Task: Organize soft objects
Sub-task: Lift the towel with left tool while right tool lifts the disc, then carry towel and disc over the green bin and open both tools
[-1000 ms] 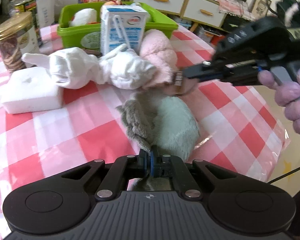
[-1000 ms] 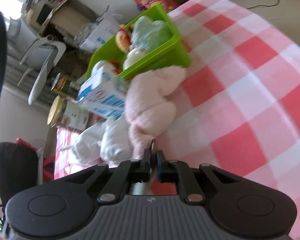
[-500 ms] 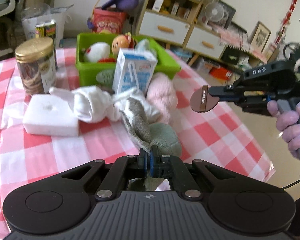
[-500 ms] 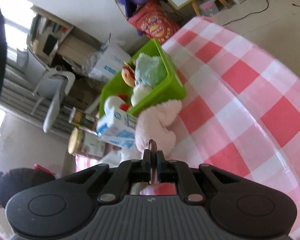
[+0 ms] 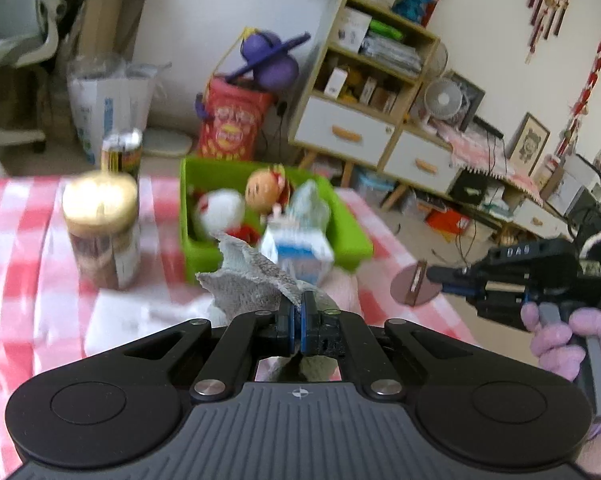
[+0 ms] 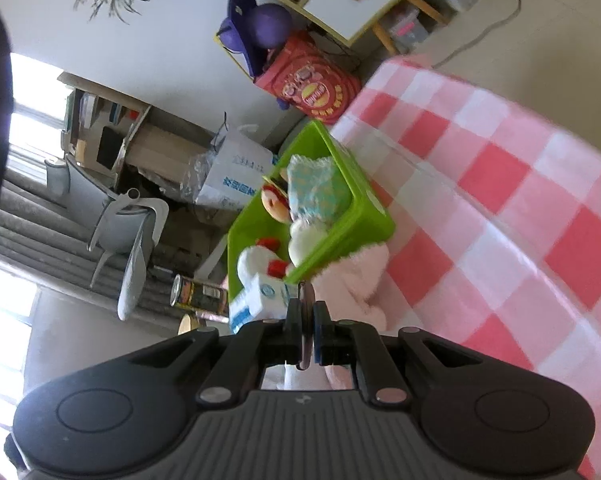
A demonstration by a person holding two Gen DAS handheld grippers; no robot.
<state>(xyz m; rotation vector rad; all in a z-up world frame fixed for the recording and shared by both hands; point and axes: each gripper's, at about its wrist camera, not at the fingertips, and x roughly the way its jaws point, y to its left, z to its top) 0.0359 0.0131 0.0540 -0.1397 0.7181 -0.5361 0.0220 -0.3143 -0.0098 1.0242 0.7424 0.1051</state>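
My left gripper (image 5: 296, 320) is shut on a grey and pale green plush cloth (image 5: 252, 284) and holds it above the checked table. The green bin (image 5: 352, 236) stands behind it with a white plush (image 5: 220, 212), a doll head (image 5: 262, 192) and a pale blue soft toy (image 6: 316, 188) inside. My right gripper (image 6: 306, 334) is shut on a thin round brown disc (image 5: 416, 288) and hovers at the right, seen in the left wrist view. A pink plush (image 6: 356, 284) lies against the bin (image 6: 340, 160).
A milk carton (image 5: 300, 252) stands in front of the bin. A gold-lidded jar (image 5: 100, 228) and a can (image 5: 121, 154) stand at the left, with a white block (image 5: 140, 320) below. The table's right edge is near my right gripper.
My left gripper has lifted the grey cloth higher off the table. My right gripper has risen and drawn back from the pink plush, with the disc still in it.
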